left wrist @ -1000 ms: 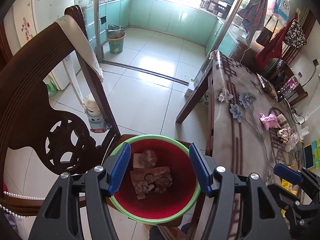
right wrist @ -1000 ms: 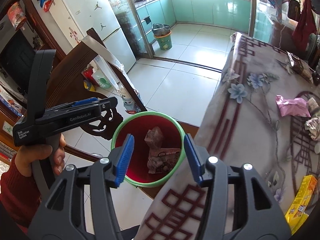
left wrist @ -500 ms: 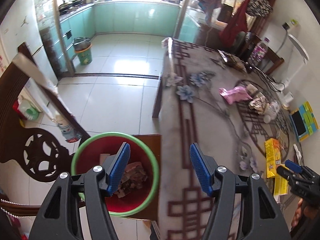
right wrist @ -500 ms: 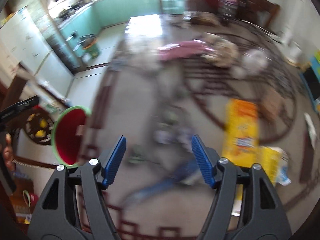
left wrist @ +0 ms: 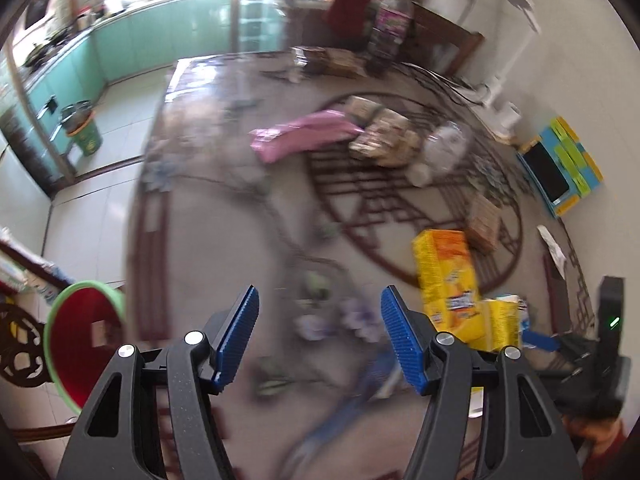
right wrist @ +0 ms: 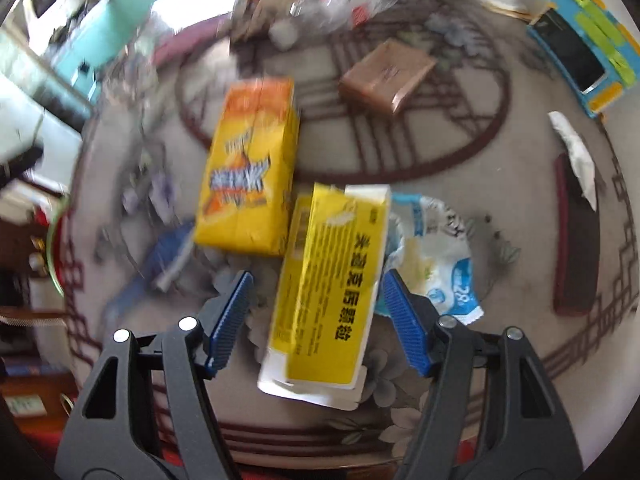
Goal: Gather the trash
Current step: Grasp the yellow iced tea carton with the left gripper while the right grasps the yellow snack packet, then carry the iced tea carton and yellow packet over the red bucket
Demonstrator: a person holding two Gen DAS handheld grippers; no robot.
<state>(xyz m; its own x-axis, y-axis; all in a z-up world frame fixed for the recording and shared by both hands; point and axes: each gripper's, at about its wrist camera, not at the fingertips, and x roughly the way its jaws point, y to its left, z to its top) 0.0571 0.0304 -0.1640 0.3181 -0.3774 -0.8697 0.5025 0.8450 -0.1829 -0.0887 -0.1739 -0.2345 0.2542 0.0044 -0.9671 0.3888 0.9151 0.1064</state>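
Observation:
Over the patterned table [left wrist: 224, 240] my left gripper [left wrist: 319, 300] hangs open with nothing between its fingers. The red bin with a green rim [left wrist: 86, 332] stands off the table's left edge and holds some trash. My right gripper [right wrist: 319, 280] points steeply down, open, and straddles a flat yellow box with black characters [right wrist: 328, 292]. Its pads do not press on the box. An orange-yellow box [right wrist: 248, 172] lies just beyond, and a white-and-blue wrapper [right wrist: 436, 256] lies under the flat box's right side. Much of both views is blurred.
Farther back lie a pink wrapper [left wrist: 304, 136], crumpled wrappers [left wrist: 384, 136], a clear bottle [left wrist: 440, 152] and a brown box [right wrist: 386, 76]. A blue pen-like thing [right wrist: 168, 256] is at the left. A phone in a blue case [right wrist: 576, 52] and a dark red strip [right wrist: 576, 240] are at the right.
Both grippers have swung from above the red bin to over the table. The right one has come down close over the yellow flat box, and its jaws stand wider than a second ago.

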